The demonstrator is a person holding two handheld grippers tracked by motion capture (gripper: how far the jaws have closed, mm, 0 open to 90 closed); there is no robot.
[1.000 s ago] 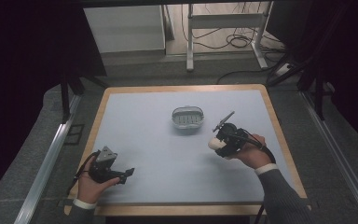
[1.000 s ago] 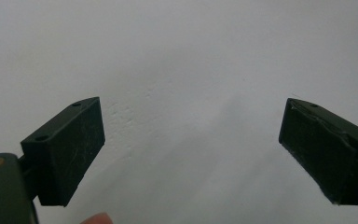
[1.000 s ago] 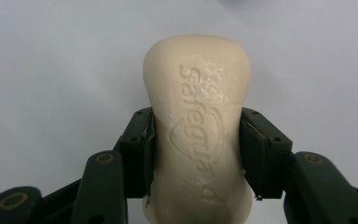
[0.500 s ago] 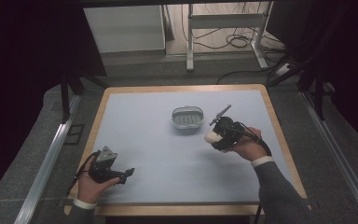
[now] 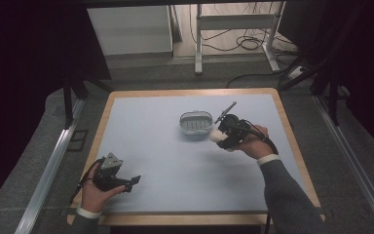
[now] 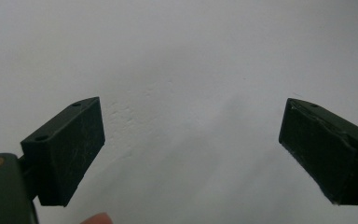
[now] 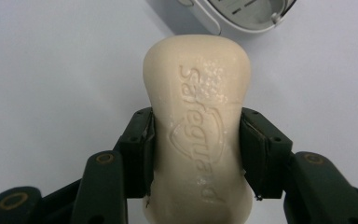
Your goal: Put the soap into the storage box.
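A cream bar of soap (image 7: 200,126) stamped with a brand name is clamped between the two black jaws of my right gripper (image 7: 196,151). In the high view the soap (image 5: 217,136) hangs just right of a small grey soap dish (image 5: 196,124) at the middle of the table, held by my right gripper (image 5: 222,138). The dish's rim (image 7: 242,21) shows just beyond the soap's far end. Near the front left corner my left gripper (image 5: 135,181) rests low over the mat, jaws wide apart with nothing between them (image 6: 191,154).
The pale blue mat (image 5: 175,161) covers a wood-edged table (image 5: 292,141). Metal rails (image 5: 48,170) run along both sides, and cables and a table frame (image 5: 233,29) lie on the floor beyond the far edge.
My right gripper has carried the soap leftward and slightly up toward the dish. The left gripper has stayed where it was.
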